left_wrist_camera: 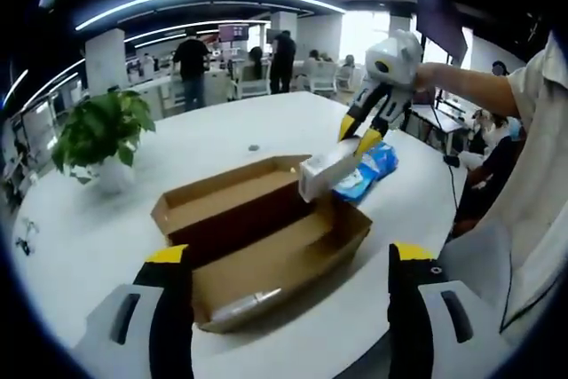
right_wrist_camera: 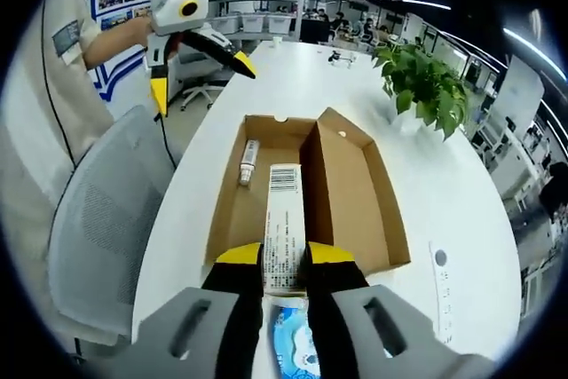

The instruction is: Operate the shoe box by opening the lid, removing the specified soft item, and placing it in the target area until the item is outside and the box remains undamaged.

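Step in hand: removal. Lid is already folded open; the item is lifted clear of the shoe box (right_wrist_camera: 311, 193) but not yet placed.

Right tongs (right_wrist_camera: 285, 259) are clamped on one end of a long white carton (right_wrist_camera: 284, 219), printed text and a barcode on its face. It sits above the box's near edge, pointing along the box's length. In the left gripper view the same carton (left_wrist_camera: 327, 170) hangs over the box's far corner, held by the right tongs (left_wrist_camera: 359, 133).

Just outside that edge of the box, a blue-and-white soft pack (right_wrist_camera: 293, 343) lies on the bench (right_wrist_camera: 453, 210), crinkly film by the look of it. Left tongs (left_wrist_camera: 288, 281) are spread wide, holding nothing, short of the box on its other side.

Box is plain brown corrugated card, shallow tray plus hinged lid, edges look intact. One small tube-shaped thing (right_wrist_camera: 249, 162) remains in the tray; can't tell what it is, too small.

Next move, my read: carry the carton away from the box and set it down on the bench beside the soft pack, without catching the thin card wall.

Past the box: potted plant (right_wrist_camera: 426, 86), glossy leaves.
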`<state>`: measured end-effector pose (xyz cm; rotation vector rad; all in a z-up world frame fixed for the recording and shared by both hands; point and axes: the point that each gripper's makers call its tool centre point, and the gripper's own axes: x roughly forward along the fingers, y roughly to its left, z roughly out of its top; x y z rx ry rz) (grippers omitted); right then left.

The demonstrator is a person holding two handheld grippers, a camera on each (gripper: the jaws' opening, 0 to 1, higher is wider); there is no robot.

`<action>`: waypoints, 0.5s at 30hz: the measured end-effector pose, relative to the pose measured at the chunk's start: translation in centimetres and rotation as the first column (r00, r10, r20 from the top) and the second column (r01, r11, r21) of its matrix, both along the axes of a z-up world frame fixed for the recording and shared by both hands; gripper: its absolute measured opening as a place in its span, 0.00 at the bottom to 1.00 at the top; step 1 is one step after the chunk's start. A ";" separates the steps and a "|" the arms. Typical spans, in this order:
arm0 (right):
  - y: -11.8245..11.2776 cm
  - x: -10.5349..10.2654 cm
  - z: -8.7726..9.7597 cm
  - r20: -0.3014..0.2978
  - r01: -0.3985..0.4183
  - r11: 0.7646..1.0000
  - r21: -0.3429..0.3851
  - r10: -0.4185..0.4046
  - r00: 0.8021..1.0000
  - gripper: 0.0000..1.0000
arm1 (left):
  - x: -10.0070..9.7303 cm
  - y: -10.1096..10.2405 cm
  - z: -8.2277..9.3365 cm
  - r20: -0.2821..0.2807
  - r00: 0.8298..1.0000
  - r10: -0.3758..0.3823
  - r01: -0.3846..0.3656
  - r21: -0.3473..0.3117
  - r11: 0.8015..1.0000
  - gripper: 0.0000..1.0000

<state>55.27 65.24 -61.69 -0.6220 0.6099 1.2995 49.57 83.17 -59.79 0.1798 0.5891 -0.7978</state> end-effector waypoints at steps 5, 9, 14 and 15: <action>-2.3 0.8 0.6 0.016 0.025 1.000 -0.010 -0.025 1.000 0.15 | -0.1 0.1 0.0 -0.004 1.000 -0.001 0.001 -0.003 1.000 1.00; -4.0 1.2 1.0 0.022 0.040 0.999 -0.023 -0.040 0.999 0.15 | -0.2 0.1 -0.2 -0.013 1.000 -0.005 0.005 -0.002 1.000 1.00; -6.1 1.8 1.1 0.030 0.063 0.997 -0.042 -0.061 0.998 0.15 | -0.1 0.3 -0.2 -0.016 1.000 -0.003 0.002 -0.006 1.000 1.00; -6.8 1.9 1.2 0.031 0.073 0.996 -0.047 -0.072 0.997 0.15 | -0.1 0.3 -0.2 -0.017 1.000 -0.003 0.003 -0.006 1.000 1.00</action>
